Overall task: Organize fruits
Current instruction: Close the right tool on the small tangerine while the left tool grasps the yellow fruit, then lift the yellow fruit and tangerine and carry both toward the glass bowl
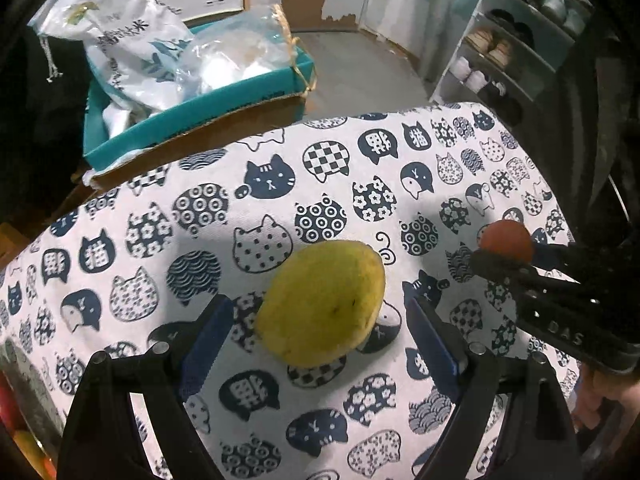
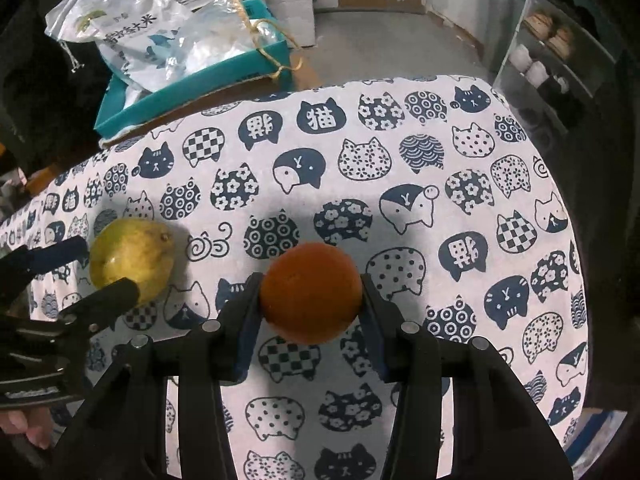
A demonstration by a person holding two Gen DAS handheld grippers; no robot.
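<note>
My right gripper (image 2: 311, 294) clamps the orange (image 2: 311, 292). My left gripper (image 1: 320, 316) stands wide around the yellow mango (image 1: 320, 304), pads apart from it, on the cat-print cloth (image 1: 280, 208). Only the right view shows the mango's stem end.

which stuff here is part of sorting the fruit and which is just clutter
Job: yellow mango between the open left claw; orange held in the right claw.
Clutter: teal box, plastic bags, shoe rack.
</note>
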